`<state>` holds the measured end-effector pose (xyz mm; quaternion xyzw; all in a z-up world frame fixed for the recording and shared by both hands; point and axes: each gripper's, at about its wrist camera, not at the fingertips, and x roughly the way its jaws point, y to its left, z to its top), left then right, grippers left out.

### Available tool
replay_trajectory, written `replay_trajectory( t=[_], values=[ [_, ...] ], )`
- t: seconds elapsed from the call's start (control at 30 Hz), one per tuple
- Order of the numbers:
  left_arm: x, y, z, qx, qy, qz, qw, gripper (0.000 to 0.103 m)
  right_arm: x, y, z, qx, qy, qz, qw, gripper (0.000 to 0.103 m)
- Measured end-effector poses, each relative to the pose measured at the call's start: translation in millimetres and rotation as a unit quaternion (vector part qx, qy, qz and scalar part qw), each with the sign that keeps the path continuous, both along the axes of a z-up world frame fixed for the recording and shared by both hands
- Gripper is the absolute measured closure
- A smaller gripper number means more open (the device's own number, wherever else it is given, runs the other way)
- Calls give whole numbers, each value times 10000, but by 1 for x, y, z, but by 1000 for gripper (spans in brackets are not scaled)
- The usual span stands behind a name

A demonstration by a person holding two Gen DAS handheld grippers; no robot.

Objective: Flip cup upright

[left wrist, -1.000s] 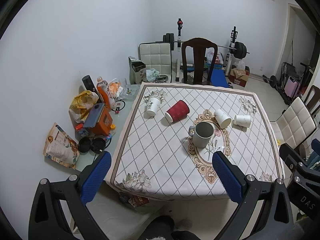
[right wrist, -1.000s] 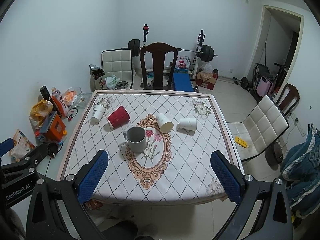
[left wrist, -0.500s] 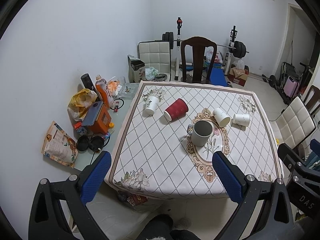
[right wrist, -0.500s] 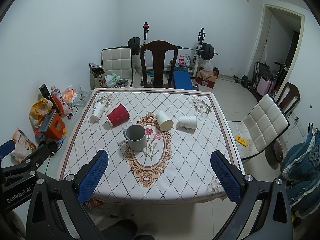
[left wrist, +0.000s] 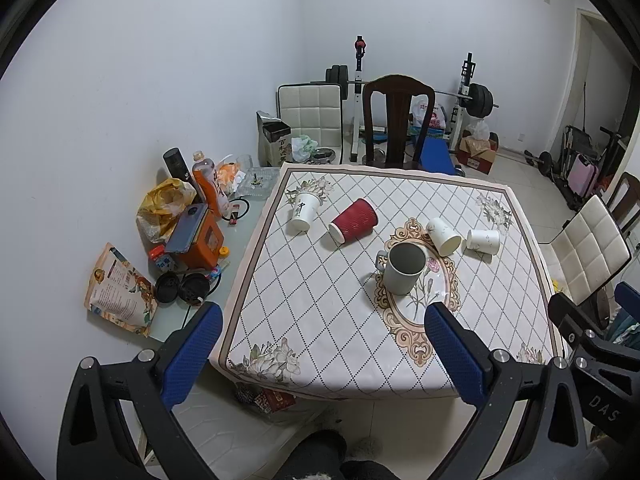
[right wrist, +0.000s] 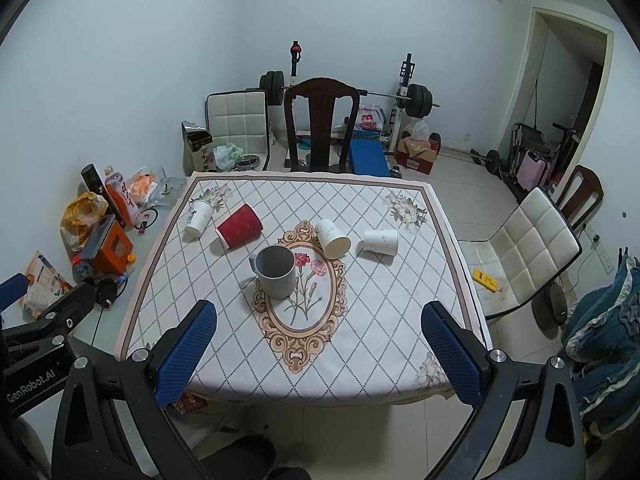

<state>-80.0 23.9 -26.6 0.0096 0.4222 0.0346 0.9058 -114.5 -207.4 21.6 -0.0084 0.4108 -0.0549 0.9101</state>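
Change since earlier: both views backed slightly from the surface (right wrist: 384, 312). Our left gripper (left wrist: 320, 352) and right gripper (right wrist: 320, 352): fingers wide apart, empty. Red cup (right wrist: 239, 226): on its side, far ahead-left, mouth toward us; left gripper nearer.

Four cups lie tipped on their sides across mid-frame: a ribbed red cup (right wrist: 239, 225), a white one (right wrist: 199, 218) at its left, and two white ones (right wrist: 333, 238) (right wrist: 381, 242) right of centre.
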Motion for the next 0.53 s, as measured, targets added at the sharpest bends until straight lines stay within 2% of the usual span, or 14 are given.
replay_trajectory(
  t=[0.53],
  values=[
    [1, 2, 0, -16, 50, 0, 10000, 0, 0, 3, -3, -2, 58, 51, 10000, 0]
  ],
)
